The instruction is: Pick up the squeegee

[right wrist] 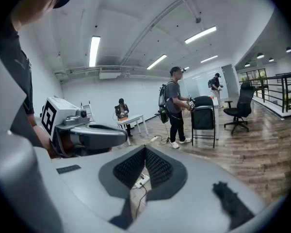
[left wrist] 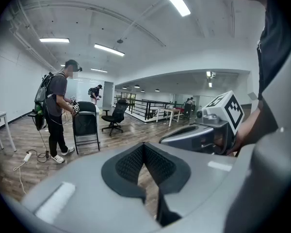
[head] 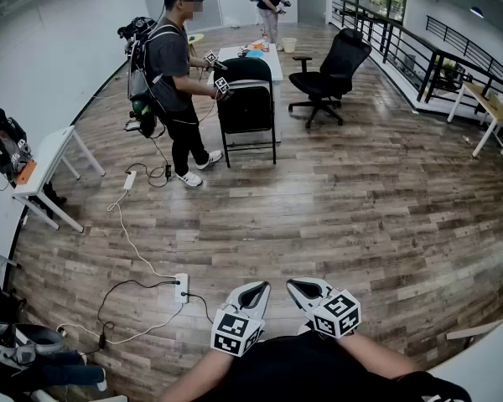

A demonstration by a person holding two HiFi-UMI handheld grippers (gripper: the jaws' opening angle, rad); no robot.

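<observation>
**A:** Where does the squeegee lie against the fingers?

**B:** I cannot tell; no view shows it plainly. The left gripper [left wrist: 144,145] and right gripper [right wrist: 145,148] sit side by side close to the wearer's chest. Both sets of fingers are clenched tip to tip with nothing in them, and only the wood floor [head: 360,208] shows past them.

**A:** Anything that might be it further off?

**B:** The far white counter [head: 273,65] carries a few small coloured things, too small to name. A black folding chair [head: 247,99] and a standing person [head: 172,65] cover part of it.

**A:** What else is cut off?

**B:** A white slab [head: 490,358] at the lower right runs out of frame. The wearer's dark shirt [head: 318,371] hides the floor directly beneath the grippers.

**A:** And room to move?

**B:** There is a wide stretch of bare floor ahead. A power strip [head: 182,288] and its cable [head: 130,241] lie on the floor just left of the left gripper. An office chair [head: 334,65] stands right of the folding chair. A railing [head: 402,44] lines the right side, and another white counter [head: 57,153] stands by the left wall.
</observation>
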